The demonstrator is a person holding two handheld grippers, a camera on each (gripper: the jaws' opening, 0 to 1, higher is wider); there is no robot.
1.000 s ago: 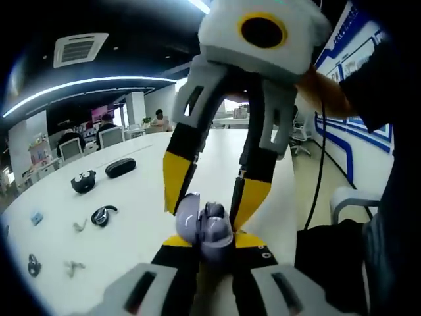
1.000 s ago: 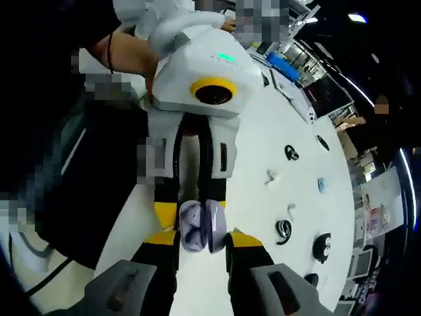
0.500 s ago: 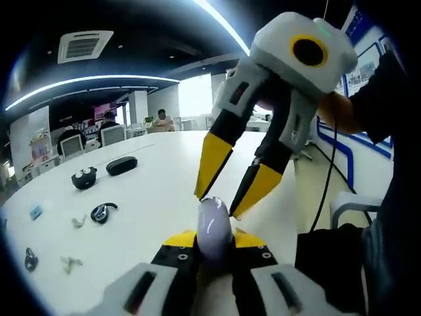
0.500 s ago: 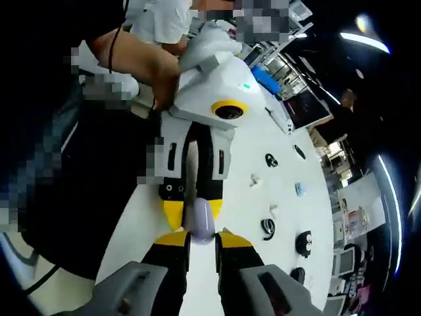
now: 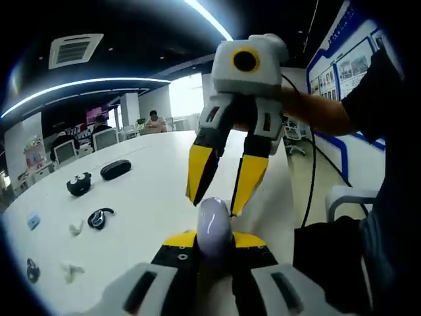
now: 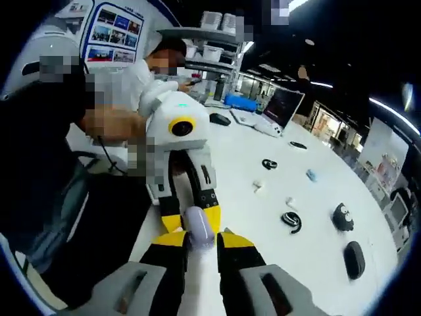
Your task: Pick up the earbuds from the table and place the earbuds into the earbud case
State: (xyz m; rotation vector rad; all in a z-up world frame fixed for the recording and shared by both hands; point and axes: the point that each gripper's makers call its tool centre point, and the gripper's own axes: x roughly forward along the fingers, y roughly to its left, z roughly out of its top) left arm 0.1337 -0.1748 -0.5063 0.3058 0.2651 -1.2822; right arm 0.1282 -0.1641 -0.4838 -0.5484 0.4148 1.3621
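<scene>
A lavender earbud case (image 5: 212,222), lid closed, stands upright between the yellow pads of my left gripper (image 5: 212,238), which is shut on it. My right gripper (image 5: 214,201) reaches in from above with its jaws spread, tips just over the case's top. In the right gripper view the case (image 6: 199,227) sits right in front of my own open jaws (image 6: 202,242), with the left gripper (image 6: 192,222) gripping it from the far side. The case's inside is hidden. A black ear-hook earbud (image 5: 99,217) and a small white earbud (image 5: 75,228) lie on the white table (image 5: 151,191).
Further along the table lie a black oval case (image 5: 116,169), a round black case (image 5: 79,184) and a blue item (image 5: 33,220). The right gripper view has more black earbuds (image 6: 290,220), a white earbud (image 6: 258,187), a laptop (image 6: 283,108) and seated people.
A second ago the case stood open with the right gripper's tips at it. Its lid is now shut, and the right gripper has drawn back a little.
</scene>
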